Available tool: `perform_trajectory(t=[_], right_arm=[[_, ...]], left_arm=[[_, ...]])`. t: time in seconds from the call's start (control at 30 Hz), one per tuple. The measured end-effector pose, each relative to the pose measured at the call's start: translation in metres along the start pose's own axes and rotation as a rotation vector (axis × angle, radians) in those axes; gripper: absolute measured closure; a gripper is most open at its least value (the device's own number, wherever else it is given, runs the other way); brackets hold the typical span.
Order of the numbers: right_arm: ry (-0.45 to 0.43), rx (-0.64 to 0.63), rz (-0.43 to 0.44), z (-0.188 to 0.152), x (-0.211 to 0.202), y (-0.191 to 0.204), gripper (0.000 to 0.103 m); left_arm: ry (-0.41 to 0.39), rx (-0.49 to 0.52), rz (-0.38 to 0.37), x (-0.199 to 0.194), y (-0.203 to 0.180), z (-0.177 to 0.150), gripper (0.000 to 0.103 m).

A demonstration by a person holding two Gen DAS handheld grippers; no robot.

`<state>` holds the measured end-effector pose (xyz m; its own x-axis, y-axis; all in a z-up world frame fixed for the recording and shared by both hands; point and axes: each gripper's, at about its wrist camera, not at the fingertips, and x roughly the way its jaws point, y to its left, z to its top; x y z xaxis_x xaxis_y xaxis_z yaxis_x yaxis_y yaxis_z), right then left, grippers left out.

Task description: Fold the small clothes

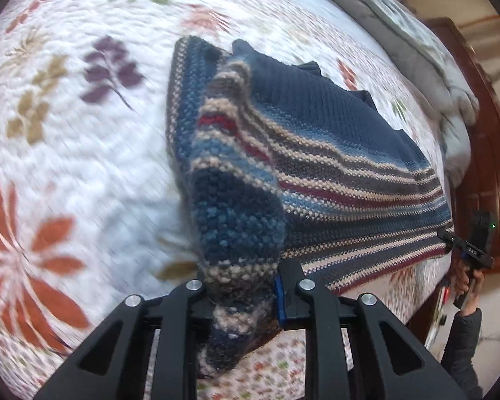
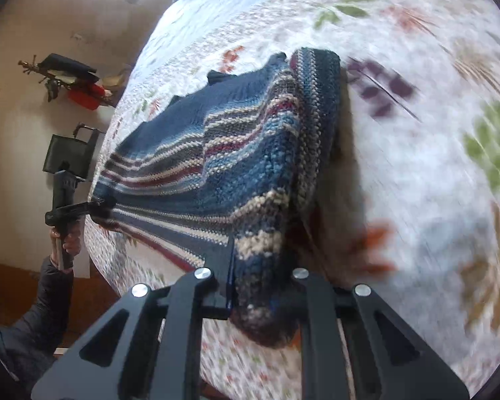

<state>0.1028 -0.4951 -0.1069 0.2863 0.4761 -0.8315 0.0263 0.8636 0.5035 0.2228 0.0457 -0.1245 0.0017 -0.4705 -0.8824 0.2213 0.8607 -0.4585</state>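
Striped knit sweater (image 1: 333,153) stretched lengthwise betw both hand-held grippers, left (image 1: 246,300) & right (image 2: 263,300) clamping its corners, over floral quilt (image 1: 66,153)

Bed with white floral quilt (image 1: 83,166), striped knit sweater (image 1: 333,153) partly lying on it, grey bedding, perhaps a duvet (image 1: 416,50), at far edge

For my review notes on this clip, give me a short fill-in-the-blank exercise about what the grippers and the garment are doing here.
1. Each gripper is shut on a corner of the striped knitted ____.
2. The garment lies partly on a quilt printed with ____.
3. The left gripper and right gripper hold the same ____ of the garment, lifted off the bed.

Missing words: sweater; flowers and leaves; edge
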Motion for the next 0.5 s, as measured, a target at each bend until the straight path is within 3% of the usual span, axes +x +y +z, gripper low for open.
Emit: perform_trajectory(t=[0.2, 0.33, 0.5], right_arm=[[0.020, 0.012, -0.051, -0.061, -0.017, -0.017, 0.089], [0.018, 0.039, -0.069, -0.080, -0.011, -0.030, 0.089], [0.035, 0.109, -0.102, -0.081, 0.026, -0.050, 0.089]], left_arm=[[-0.022, 0.107, 0.082, 0.009, -0.042, -0.044, 0.081], [-0.023, 0.146, 0.138, 0.023, -0.047, -0.068, 0.080], [-0.038, 0.040, 0.106, 0.054, -0.033, -0.066, 0.079]])
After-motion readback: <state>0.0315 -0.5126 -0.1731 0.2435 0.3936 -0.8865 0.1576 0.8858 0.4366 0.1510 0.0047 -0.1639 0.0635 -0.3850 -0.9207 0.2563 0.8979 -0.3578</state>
